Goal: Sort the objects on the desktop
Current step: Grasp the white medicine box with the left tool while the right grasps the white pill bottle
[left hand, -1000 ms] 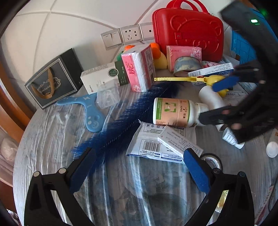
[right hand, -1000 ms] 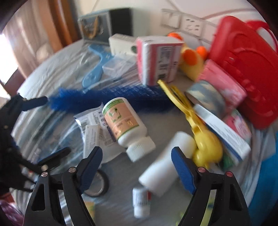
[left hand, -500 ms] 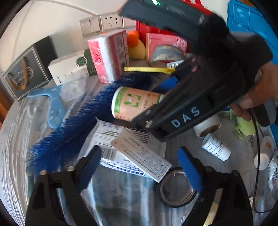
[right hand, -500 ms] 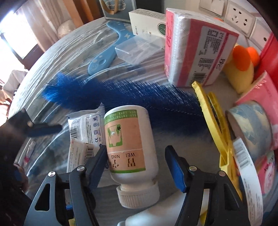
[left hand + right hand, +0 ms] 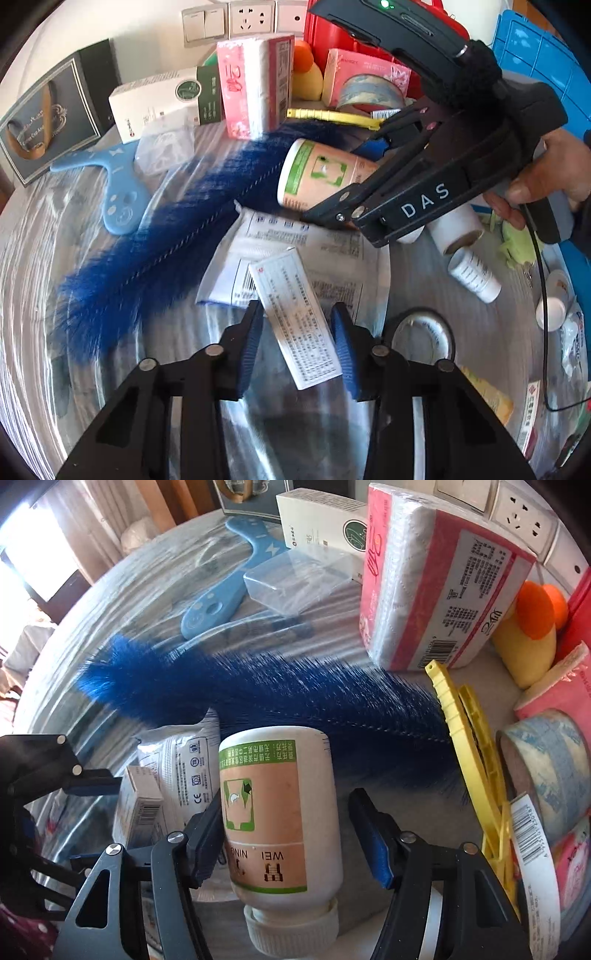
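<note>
My left gripper [image 5: 297, 350] points down at a small white printed box [image 5: 295, 317] that lies slanted on a white packet [image 5: 332, 243]. Its jaws are closing with the box between them, and thin gaps still show beside the pads. A white pill bottle [image 5: 280, 812] with a peach and green label lies on its side, cap toward the camera. My right gripper [image 5: 288, 838] straddles it: the left pad is against the bottle, the right pad stands a little off. In the left wrist view the right gripper [image 5: 340, 181], held by a hand, reaches over the bottle [image 5: 317, 173].
A long blue bristle brush [image 5: 166, 236] lies across the table behind both objects. A tape ring [image 5: 421, 339] and a small white bottle [image 5: 472, 273] sit to the right. A pink tissue pack [image 5: 255, 85], yellow clip [image 5: 469, 760], red case [image 5: 321, 33] and boxes crowd the back.
My left gripper dropped toward the small white box and its jaws narrowed sharply around it. My right gripper came down over the pill bottle and narrowed around it.
</note>
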